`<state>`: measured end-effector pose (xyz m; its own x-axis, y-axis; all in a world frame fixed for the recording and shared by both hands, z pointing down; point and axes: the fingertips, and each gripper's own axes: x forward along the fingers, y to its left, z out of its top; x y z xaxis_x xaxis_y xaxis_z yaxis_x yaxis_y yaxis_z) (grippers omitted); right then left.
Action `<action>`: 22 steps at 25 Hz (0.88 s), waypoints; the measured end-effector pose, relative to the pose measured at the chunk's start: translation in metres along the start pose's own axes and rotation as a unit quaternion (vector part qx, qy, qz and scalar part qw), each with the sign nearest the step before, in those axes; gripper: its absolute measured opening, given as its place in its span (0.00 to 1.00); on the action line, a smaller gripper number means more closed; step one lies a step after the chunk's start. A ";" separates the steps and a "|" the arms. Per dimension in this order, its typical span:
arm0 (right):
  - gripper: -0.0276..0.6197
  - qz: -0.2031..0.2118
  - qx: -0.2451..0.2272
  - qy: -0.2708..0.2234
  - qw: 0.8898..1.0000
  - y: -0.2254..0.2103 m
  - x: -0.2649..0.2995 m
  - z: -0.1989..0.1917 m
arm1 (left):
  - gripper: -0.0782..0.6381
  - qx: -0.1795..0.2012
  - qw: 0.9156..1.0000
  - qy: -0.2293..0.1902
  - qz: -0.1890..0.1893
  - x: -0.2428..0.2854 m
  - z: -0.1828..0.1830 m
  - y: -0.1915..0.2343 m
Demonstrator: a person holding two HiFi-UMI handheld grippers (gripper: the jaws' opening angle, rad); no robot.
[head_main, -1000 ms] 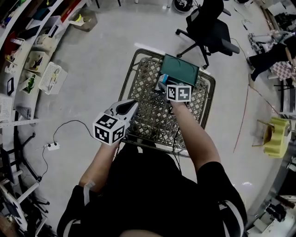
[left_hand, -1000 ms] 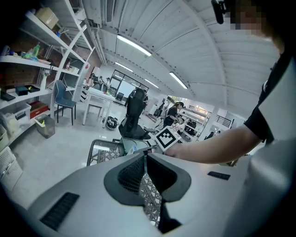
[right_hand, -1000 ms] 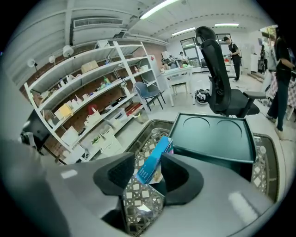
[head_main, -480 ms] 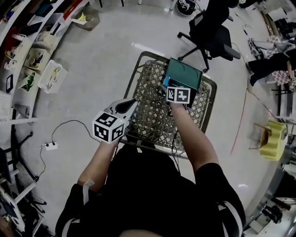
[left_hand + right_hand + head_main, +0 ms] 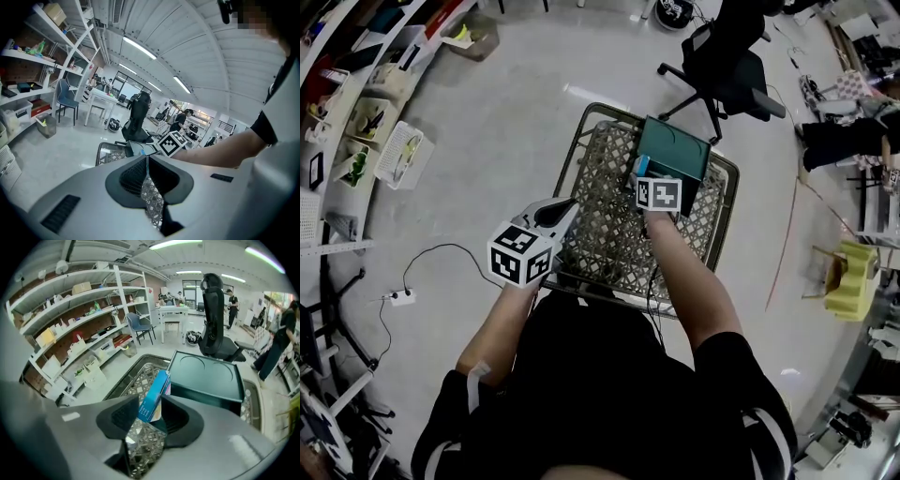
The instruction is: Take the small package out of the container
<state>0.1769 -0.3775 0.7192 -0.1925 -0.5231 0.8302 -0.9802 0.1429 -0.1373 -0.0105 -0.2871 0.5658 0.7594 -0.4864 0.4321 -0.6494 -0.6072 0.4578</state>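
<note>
Left tongs (image 5: 566,209) hang over the lower-left rim of the wire container (image 5: 605,155), tips together on nothing, well apart from the goods. Mid-frame, the right tongs (image 5: 150,397) reach inside and are closing on the small package (image 5: 156,389), both pads seemingly on its flat faces. Its long axis runs up and away from the tongs, leaning right toward the teal box (image 5: 206,373) just behind. From the head view the marker cube hides the grip; whether the package's lower end clears the mesh I cannot tell
</note>
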 end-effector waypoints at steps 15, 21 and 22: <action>0.32 0.035 0.167 0.001 0.985 -0.036 -0.009 -0.024 | 0.14 0.000 1.000 0.010 -0.013 0.001 -0.004 0.000; 0.29 0.037 0.179 0.026 0.983 -0.044 0.001 -0.052 | 0.14 0.007 1.000 0.022 -0.019 0.007 -0.008 -0.011; 0.27 0.036 0.185 0.018 0.982 -0.044 0.002 -0.052 | 0.14 0.008 1.000 0.023 -0.019 0.006 -0.009 -0.012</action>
<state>0.2226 -0.3408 0.7551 -0.2663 -0.4915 0.8292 -0.9153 -0.1408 -0.3774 0.0015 -0.2776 0.5698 0.7806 -0.4332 0.4506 -0.6191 -0.6354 0.4615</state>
